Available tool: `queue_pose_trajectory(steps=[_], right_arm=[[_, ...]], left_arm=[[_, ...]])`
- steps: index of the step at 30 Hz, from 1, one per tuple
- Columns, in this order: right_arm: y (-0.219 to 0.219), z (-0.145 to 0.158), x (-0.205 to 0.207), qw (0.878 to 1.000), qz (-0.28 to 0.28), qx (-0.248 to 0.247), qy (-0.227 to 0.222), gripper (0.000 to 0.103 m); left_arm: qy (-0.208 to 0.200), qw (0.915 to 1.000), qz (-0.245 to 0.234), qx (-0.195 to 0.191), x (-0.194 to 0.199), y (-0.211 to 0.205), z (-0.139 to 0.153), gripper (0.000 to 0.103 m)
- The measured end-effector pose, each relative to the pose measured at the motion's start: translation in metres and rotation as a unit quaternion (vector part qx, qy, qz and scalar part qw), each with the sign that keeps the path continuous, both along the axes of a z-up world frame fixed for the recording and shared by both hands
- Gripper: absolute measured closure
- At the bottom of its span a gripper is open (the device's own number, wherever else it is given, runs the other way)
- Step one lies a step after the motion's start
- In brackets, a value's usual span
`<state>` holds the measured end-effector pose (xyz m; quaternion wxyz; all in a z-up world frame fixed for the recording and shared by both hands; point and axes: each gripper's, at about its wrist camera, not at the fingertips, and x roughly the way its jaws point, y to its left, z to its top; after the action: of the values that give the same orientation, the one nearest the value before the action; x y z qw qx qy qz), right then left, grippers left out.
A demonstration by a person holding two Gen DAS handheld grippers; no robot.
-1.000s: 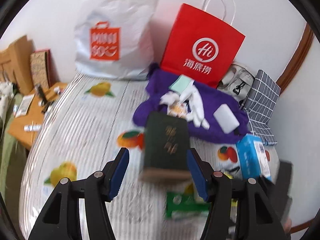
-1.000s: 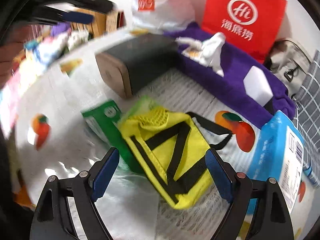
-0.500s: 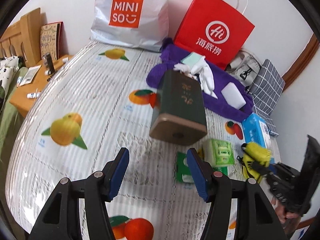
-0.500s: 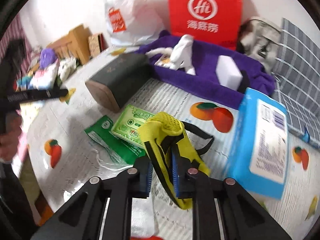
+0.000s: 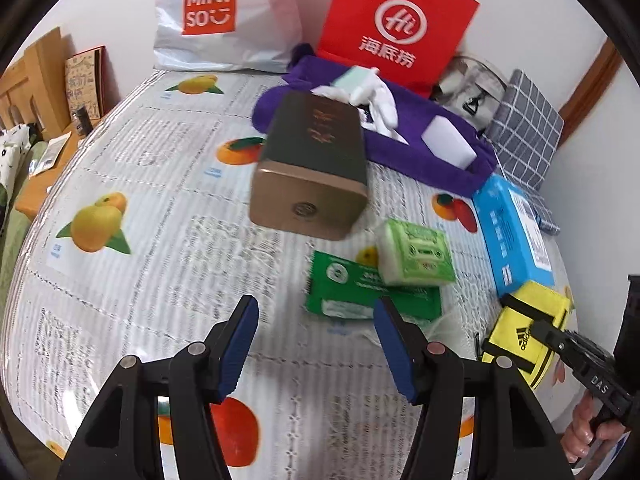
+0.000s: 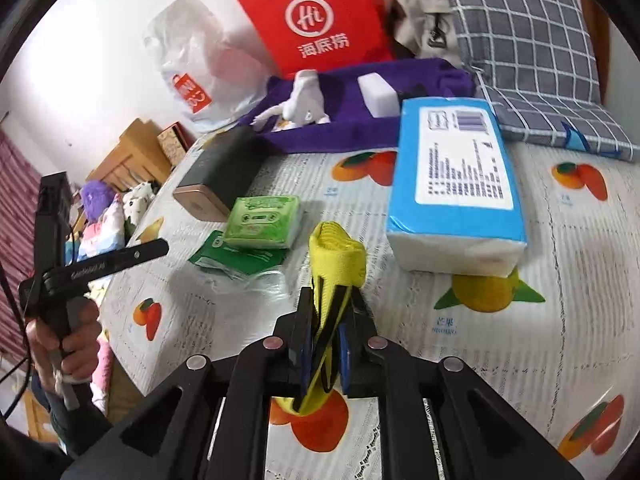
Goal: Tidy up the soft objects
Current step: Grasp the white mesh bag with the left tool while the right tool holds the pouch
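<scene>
The yellow pouch point(image 6: 338, 268) with black straps is pinched between the blue pads of the right claw point(image 6: 325, 344), whose jaws have just been closing on it; it stands on edge, sticking up from the jaws above the fruit-print table cover point(image 6: 560, 320), just beside the blue tissue pack point(image 6: 456, 184). The right claw points steeply down toward the table. The left claw point(image 5: 316, 344) hangs over bare cover with its jaws spread and nothing between them, near the flat green packet point(image 5: 360, 292) and the pale green tissue pack point(image 5: 416, 256) lying partly on it. Beyond these lies a dark box point(image 5: 316, 160) on its side, tan end facing the camera, and past it a purple cloth point(image 5: 432, 132) carrying a white glove point(image 5: 380, 100) and a white sponge block point(image 5: 448, 140). A red paper bag point(image 5: 400, 24) and a white plastic bag point(image 5: 224, 12) lean on the wall. The left wrist view alone shows the pouch's printed logo and the right claw's side, with fingers point(image 5: 580, 436) on its handle at the lower right. The right wrist view alone shows a hand point(image 6: 64, 340) gripping the left claw's handle at the left, and a checked grey cushion point(image 6: 532, 52) seen in full.
</scene>
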<state>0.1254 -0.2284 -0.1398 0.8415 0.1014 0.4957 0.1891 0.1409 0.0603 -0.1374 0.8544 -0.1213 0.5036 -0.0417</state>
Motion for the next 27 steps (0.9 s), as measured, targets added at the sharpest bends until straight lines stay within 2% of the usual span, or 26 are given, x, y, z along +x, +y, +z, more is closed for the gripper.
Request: queue_pose_trajectory(steps=[5,7,10,15,20,21,23,26,27], right_arm=[[0.018,-0.021,0.012,0.999,0.025,0.015,0.015,0.083],[0.019,-0.024,0.014,0.999,0.028,0.025,0.016,0.086],[0.007,-0.016,0.007,0.999,0.017,0.048,-0.01,0.093],[-0.027,0.001,-0.008,0.997,-0.013,0.062,-0.033,0.096],[-0.05,-0.004,-0.022,0.997,-0.03,0.067,-0.023,0.096],[-0.053,-0.006,-0.024,0.997,-0.03,0.067,-0.022,0.096],[-0.06,-0.014,-0.027,0.997,-0.038,0.068,-0.017,0.096],[-0.069,-0.02,-0.029,0.996,-0.047,0.082,-0.012,0.096],[-0.071,-0.02,-0.03,0.995,-0.047,0.084,-0.011,0.096]], left_arm=[[-0.002,0.9999,-0.015,0.004,-0.001,-0.015,0.0,0.045],[-0.003,0.9998,-0.019,0.008,0.0,-0.02,-0.001,0.045],[-0.001,0.9995,-0.027,0.014,0.004,-0.026,-0.004,0.045],[0.02,0.9992,-0.031,0.013,0.011,-0.036,-0.017,0.045],[0.048,0.998,-0.021,0.036,0.004,-0.047,-0.024,0.045],[0.046,0.9979,-0.02,0.04,-0.001,-0.049,-0.023,0.043],[0.049,0.9982,-0.008,0.033,-0.011,-0.05,-0.025,0.031],[0.065,0.9977,-0.017,-0.003,-0.017,-0.059,-0.037,0.028],[0.055,0.9983,-0.017,0.003,-0.018,-0.064,-0.037,0.024]])
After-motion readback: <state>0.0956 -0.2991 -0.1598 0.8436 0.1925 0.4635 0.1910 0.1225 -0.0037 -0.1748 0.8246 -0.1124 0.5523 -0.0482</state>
